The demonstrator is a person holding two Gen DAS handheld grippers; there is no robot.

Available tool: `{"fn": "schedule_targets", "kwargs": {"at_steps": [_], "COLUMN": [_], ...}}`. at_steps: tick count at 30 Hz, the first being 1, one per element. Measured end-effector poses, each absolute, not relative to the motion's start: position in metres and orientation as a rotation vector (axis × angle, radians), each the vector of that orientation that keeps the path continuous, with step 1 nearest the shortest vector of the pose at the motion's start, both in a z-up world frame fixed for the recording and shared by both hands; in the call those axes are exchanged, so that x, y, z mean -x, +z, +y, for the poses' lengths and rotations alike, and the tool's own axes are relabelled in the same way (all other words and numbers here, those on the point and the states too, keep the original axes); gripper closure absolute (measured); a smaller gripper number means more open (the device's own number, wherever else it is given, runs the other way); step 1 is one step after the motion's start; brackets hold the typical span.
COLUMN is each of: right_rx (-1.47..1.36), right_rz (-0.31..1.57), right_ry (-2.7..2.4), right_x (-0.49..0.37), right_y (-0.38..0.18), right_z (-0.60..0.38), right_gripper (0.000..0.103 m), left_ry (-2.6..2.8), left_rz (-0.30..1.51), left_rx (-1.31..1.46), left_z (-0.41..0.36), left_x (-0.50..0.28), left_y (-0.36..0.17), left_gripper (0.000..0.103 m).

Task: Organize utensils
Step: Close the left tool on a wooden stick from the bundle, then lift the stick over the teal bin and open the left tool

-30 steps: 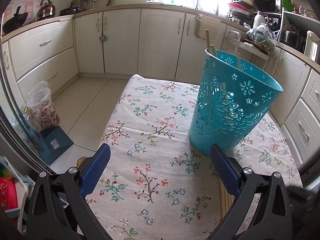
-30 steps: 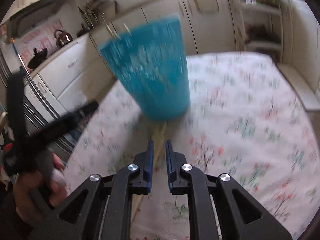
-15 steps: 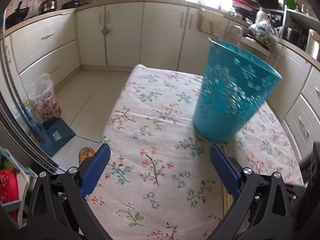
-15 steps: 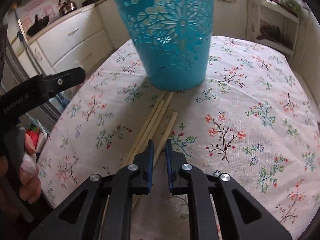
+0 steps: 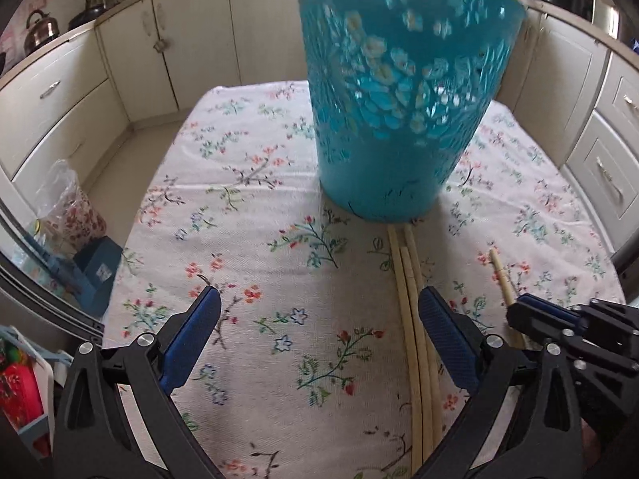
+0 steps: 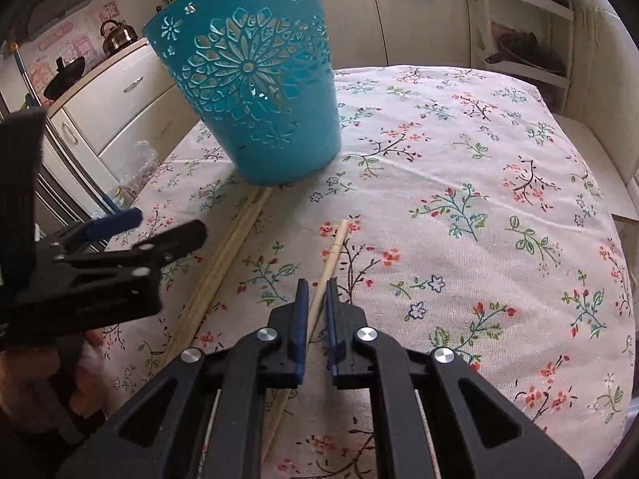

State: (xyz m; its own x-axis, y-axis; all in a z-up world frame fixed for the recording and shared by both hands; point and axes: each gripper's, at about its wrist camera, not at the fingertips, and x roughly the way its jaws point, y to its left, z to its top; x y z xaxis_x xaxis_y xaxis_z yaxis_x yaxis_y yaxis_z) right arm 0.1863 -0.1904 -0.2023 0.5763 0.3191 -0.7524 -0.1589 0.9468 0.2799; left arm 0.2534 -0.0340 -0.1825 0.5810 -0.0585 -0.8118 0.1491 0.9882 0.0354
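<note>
The right hand-held gripper (image 6: pixel 315 299) pinches a lone chopstick (image 6: pixel 334 245) lying near the worktop's (image 6: pixel 519 151) near edge, the left hand-held gripper (image 5: pixel 319 331) spread beside three others (image 5: pixel 411 279), so next (I judge) comes lifting it into the teal basket (image 6: pixel 255 80).

The teal basket (image 5: pixel 399 92) is blurring in the left wrist view, its rim running off at 12 o'clock. The chopsticks' (image 5: pixel 419 359) near ends are hiding under the left claw (image 5: pixel 319 327).
</note>
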Motion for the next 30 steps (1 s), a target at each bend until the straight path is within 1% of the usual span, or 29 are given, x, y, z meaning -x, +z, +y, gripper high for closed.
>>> {"fn": "schedule_targets", "kwargs": {"at_steps": [8, 11, 13, 14, 16, 18, 19, 21, 22, 23, 28, 29, 30], "right_rx": [-0.236, -0.245, -0.251, -0.253, -0.253, -0.250, -0.249, -0.251, -0.252, -0.252, -0.257, -0.258, -0.257], "right_rz": [0.926, 0.930, 0.930, 0.930, 0.930, 0.929, 0.929, 0.929, 0.930, 0.931, 0.933, 0.932, 0.932], "right_ry": [0.306, 0.312, 0.314, 0.315, 0.315, 0.315, 0.314, 0.314, 0.314, 0.314, 0.316, 0.316, 0.316], "right_x": [-0.182, -0.180, -0.179, -0.179, -0.179, -0.178, -0.178, -0.180, -0.180, -0.180, -0.180, -0.180, -0.180], "right_y": [-0.202, -0.202, -0.202, -0.202, -0.202, -0.202, -0.202, -0.202, -0.202, -0.202, -0.201, -0.201, -0.201], "right_z": [-0.197, -0.198, -0.199, -0.199, -0.199, -0.199, -0.199, -0.198, -0.198, -0.198, -0.199, -0.199, -0.198], "right_gripper": [0.095, 0.095, 0.094, 0.094, 0.094, 0.094, 0.094, 0.094, 0.094, 0.093, 0.092, 0.092, 0.092], "left_ry": [-0.059, -0.050, -0.046, -0.046, -0.060, -0.096, -0.121, -0.151, -0.163, -0.172, -0.188, -0.187, -0.184], "left_rz": [0.975, 0.989, 0.984, 0.982, 0.979, 0.976, 0.974, 0.965, 0.964, 0.967, 1.008, 1.018, 1.024], "left_rx": [-0.155, -0.162, -0.171, -0.176, -0.166, -0.144, -0.133, -0.140, -0.137, -0.128, -0.061, -0.057, -0.062], "left_z": [-0.043, -0.046, -0.048, -0.050, -0.051, -0.054, -0.056, -0.062, -0.063, -0.063, -0.056, -0.055, -0.056], "left_x": [-0.261, -0.265, -0.268, -0.270, -0.272, -0.273, -0.272, -0.268, -0.263, -0.261, -0.248, -0.249, -0.252], "left_y": [-0.193, -0.196, -0.196, -0.195, -0.194, -0.192, -0.191, -0.189, -0.189, -0.188, -0.186, -0.185, -0.185], "left_gripper": [0.009, 0.013, 0.013, 0.016, 0.026, 0.052, 0.058, 0.082, 0.088, 0.097, 0.097, 0.096, 0.090]}}
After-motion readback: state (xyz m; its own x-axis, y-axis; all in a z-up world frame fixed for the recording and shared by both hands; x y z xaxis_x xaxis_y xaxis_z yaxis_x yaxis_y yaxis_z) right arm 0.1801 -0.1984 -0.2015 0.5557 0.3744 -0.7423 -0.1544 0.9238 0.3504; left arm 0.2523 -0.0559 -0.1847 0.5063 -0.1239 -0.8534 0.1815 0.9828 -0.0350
